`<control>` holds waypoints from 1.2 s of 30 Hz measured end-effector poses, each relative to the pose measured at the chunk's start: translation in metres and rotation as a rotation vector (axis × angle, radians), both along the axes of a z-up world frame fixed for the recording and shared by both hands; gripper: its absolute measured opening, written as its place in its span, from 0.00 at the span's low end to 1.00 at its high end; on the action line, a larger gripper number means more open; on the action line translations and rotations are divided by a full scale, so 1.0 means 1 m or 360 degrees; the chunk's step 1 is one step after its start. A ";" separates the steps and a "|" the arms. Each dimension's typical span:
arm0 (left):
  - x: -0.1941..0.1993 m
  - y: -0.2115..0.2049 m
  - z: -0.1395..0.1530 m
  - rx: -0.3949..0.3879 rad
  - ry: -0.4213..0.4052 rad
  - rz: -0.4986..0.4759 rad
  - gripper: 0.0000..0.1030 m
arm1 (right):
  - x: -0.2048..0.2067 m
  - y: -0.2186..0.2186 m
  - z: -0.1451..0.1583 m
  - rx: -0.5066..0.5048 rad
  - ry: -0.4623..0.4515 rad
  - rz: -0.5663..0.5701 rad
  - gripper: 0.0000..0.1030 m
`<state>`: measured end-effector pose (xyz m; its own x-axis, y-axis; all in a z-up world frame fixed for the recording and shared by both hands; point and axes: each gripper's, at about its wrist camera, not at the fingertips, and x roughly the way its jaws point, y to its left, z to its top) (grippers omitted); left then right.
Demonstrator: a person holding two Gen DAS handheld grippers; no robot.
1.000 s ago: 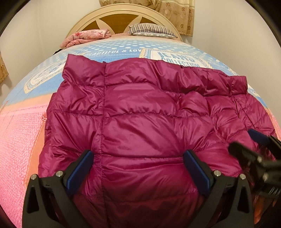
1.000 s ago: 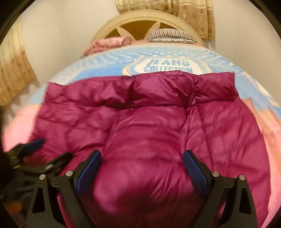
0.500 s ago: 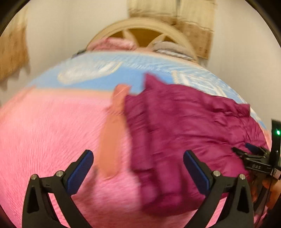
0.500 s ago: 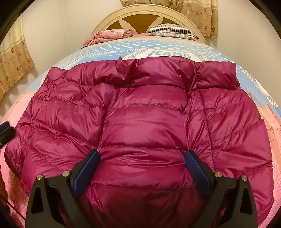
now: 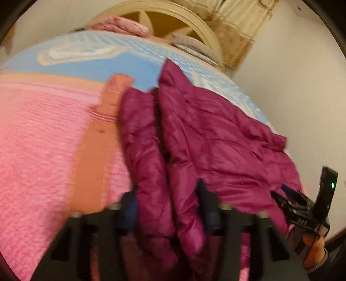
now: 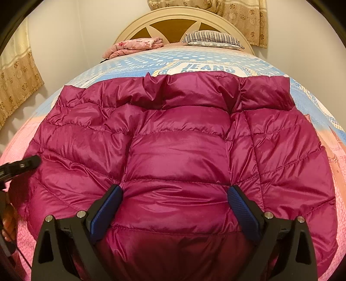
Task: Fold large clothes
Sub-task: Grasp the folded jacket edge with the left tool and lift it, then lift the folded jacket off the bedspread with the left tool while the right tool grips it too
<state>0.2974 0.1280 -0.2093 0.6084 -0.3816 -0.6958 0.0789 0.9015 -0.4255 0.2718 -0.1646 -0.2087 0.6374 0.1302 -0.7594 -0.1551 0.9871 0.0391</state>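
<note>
1. Jacket (image 5: 216,138) first, from your left wrist view: the magenta puffer lies on the bed (image 5: 43,151), its near edge bunched up.
2. Your left gripper (image 5: 168,207) has just been closing, and a fold of that edge sits between its fingers (image 5: 207,207); the picture is blurred, but they look clamped on it.
3. Your right gripper (image 5: 283,192) shows at the right edge.
4. From your right wrist view, the jacket (image 6: 177,155) spreads flat across the bed (image 6: 324,164), collar toward the headboard (image 6: 183,15).
5. Your right gripper (image 6: 175,205) hovers over the hem, fingers (image 6: 108,205) spread wide, gripping nothing.
</note>
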 end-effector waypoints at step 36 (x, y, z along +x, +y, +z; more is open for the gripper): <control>-0.048 -0.046 0.093 -0.0238 -0.0425 -0.0312 0.16 | -0.017 0.031 -0.003 -0.0069 0.0159 0.0086 0.99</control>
<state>0.2499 0.0819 -0.1163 0.6662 -0.5946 -0.4502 0.3702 0.7877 -0.4925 0.2545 -0.1338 -0.2121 0.5512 0.1278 -0.8245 -0.2054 0.9786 0.0144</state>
